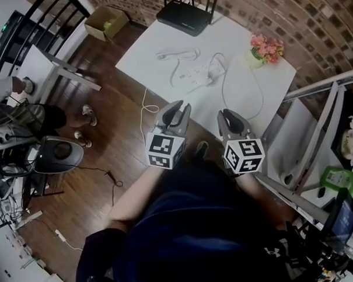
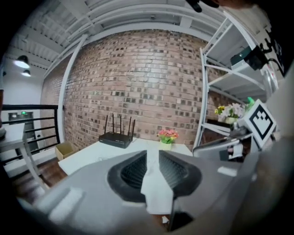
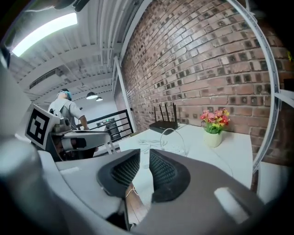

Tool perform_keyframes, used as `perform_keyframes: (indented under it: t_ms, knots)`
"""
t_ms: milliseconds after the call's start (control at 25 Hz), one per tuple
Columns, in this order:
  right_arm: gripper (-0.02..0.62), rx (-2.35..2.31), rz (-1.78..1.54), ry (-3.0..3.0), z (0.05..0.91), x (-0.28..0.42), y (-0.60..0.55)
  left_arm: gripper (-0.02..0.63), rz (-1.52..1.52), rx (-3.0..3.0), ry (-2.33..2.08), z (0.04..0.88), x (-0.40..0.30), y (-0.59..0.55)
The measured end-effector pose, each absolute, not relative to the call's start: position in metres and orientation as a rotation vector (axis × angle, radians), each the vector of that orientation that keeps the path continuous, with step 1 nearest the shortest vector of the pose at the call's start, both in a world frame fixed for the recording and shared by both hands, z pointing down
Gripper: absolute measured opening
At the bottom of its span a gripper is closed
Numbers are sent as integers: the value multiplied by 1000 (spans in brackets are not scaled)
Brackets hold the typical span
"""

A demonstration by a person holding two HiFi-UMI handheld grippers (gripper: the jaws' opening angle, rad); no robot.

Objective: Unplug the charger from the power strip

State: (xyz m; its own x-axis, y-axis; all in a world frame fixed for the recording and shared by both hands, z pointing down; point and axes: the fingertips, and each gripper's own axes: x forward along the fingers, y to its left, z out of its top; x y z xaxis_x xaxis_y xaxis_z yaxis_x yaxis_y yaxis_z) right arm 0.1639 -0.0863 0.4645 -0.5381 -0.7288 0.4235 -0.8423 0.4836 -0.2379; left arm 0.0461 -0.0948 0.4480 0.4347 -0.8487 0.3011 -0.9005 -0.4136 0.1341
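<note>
The white power strip lies on the white table with a white charger plugged in at its right end, from which a thin cable loops toward the table's front. Both grippers hover in front of the table's near edge, well short of the strip. My left gripper is open with a moderate gap and nothing between its jaws. My right gripper is open with a narrow gap and is also empty. In the right gripper view the strip shows beyond the jaws.
A black router stands at the table's far edge and a pot of pink flowers at its right. A white shelf rack is close on the right. A cardboard box and cables lie on the wooden floor at left.
</note>
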Motion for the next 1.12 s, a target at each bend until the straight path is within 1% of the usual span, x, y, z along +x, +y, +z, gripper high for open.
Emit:
perform_keyframes:
  t_ms: [40,80,280,360,600,800,1040,1120]
  knots:
    - [90,1333,622,-2461,466,163,-93,89,297,2409,-1516,456,46,-104]
    - [106,1329,624,-2454,467,163,-100,98,328,2407,-1515,464,46,-112]
    - [118,1313,544,-2382,480,161,-132,119,488,2411,-1464,515,43,-151]
    - [141,1289,500,-2347,491,156,-149,129,548,2406,-1429,539,41,-169]
    - [193,1222,452,-2217,540,141,-194,187,720,2421,-1275,600,50,-204]
    - [252,1157,547,-2160,589,127,-223,190,813,2429,-1220,625,60,-224]
    - [259,1069,566,-2044,630,119,-247,190,913,2449,-1154,643,68,-233]
    - [248,1038,544,-2010,637,115,-248,190,918,2448,-1147,644,67,-235]
